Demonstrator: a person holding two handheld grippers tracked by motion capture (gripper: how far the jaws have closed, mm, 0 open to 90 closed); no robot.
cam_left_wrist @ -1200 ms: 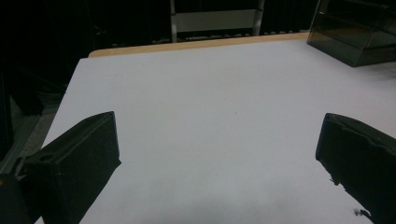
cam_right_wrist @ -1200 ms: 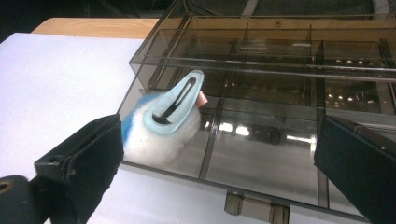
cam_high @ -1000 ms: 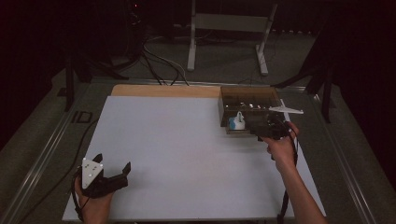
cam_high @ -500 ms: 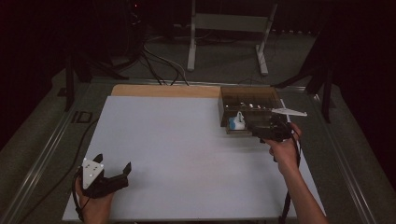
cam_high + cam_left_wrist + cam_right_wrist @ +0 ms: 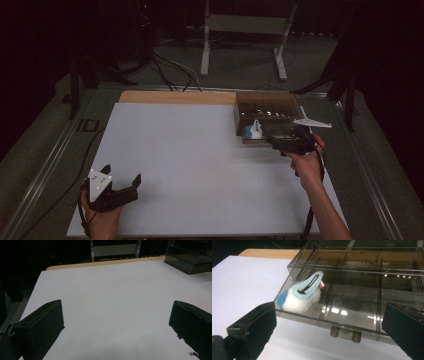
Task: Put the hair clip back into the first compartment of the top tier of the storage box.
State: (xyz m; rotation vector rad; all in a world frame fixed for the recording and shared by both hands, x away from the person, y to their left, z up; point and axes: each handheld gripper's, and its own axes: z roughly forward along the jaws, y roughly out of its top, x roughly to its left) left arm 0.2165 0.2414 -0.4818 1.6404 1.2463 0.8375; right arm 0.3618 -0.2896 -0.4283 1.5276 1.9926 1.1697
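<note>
At the near left corner of the desk (image 5: 200, 165), the left gripper (image 5: 122, 187) rests in a hand, its jaws spread wide with nothing between them. Its own gripper view confirms this, showing bare white surface between the two black jaws and, far off at the upper right, a corner of the smoky clear organizer box (image 5: 192, 258), cut off by the picture's edge.

Along the right edge, farther back, the right gripper (image 5: 280, 145) sits just in front of the box (image 5: 265, 107), jaws also spread and holding nothing. The high view makes the box's contents small and dim; the right gripper view shows them plainly: a white fluffy hair clip (image 5: 300, 296) with a pale blue felt piece lies in the front left compartment, tilted against the wall. A latch (image 5: 344, 333) sits on the box's near wall. The rear compartments are dark and glare-streaked, hard to make out.
</note>
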